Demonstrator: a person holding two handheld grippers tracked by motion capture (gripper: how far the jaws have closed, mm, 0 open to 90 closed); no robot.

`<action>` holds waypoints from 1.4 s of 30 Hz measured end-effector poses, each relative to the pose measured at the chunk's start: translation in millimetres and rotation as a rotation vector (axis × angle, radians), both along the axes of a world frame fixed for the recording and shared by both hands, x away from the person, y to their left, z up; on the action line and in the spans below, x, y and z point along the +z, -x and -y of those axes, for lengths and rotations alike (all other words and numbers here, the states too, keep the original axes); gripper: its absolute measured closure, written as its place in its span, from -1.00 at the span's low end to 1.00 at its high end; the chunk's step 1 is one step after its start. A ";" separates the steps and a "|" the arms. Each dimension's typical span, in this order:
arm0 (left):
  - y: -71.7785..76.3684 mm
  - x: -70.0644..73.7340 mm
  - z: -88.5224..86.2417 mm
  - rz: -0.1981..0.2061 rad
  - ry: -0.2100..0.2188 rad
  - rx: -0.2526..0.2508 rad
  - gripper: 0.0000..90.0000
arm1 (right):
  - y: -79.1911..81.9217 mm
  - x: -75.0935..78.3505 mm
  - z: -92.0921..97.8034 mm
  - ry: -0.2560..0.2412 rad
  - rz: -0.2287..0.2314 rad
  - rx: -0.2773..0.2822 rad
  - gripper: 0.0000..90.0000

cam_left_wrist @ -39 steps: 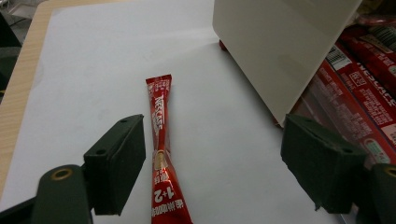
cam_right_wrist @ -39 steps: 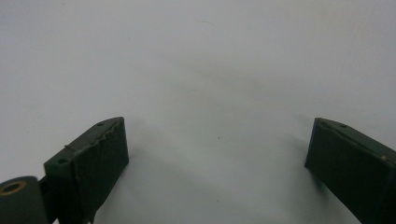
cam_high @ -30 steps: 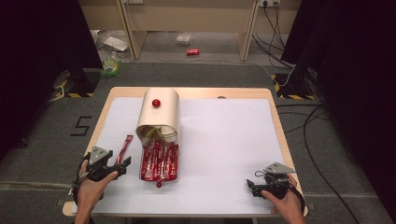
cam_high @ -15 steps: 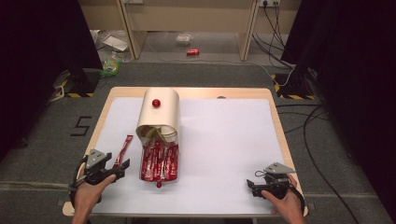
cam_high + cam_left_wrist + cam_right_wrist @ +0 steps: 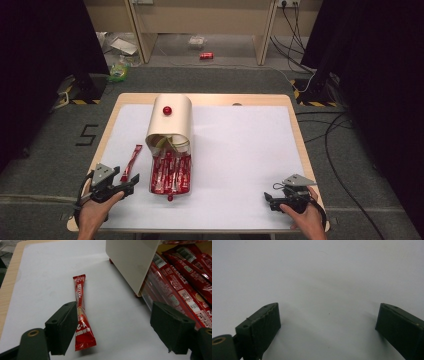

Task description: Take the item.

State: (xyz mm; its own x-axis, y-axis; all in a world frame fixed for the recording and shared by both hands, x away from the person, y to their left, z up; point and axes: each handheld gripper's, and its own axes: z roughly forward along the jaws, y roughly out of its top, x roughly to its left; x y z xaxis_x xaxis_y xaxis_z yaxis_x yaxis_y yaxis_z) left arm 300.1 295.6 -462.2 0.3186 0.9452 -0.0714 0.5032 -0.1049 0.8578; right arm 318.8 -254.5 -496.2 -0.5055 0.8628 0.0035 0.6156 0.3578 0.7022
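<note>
A cream container [image 5: 170, 124] with a red knob [image 5: 167, 110] lies on its side on the white sheet [image 5: 240, 150]. Several red sachets [image 5: 171, 174] spill from its mouth toward me. One red sachet [image 5: 131, 155] lies alone to the left of the pile. My left gripper [image 5: 129, 182] stands open just short of that sachet's near end. In the left gripper view the lone sachet [image 5: 81, 312] lies beside the left jaw, and the container wall [image 5: 130, 262] and the pile [image 5: 185, 282] are at the right. My right gripper [image 5: 269, 201] is open and holds nothing at the front right.
The wooden table [image 5: 299, 145] shows as a rim around the sheet. A small red ball [image 5: 170, 198] lies at the near end of the pile. In the right gripper view, bare white sheet [image 5: 322, 277] lies ahead of the open right gripper [image 5: 328, 320]. Cables [image 5: 335, 150] run over the floor at the right.
My left gripper has shifted slightly back toward the near left corner. The right gripper, the container and the sachets have not moved.
</note>
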 end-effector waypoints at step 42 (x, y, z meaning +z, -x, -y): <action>36.9 -5.9 1.3 0.022 -0.008 -0.020 -0.51 | -0.1 -0.1 0.0 0.001 0.001 0.001 -0.87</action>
State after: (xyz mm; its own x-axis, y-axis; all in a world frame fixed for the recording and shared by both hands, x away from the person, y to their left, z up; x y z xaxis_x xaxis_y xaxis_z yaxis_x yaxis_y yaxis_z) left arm 263.2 294.3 -468.1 0.3386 0.9393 -0.0560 0.4816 -0.1219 0.8679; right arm 318.9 -254.5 -496.2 -0.5062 0.8624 0.0016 0.6143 0.3592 0.7026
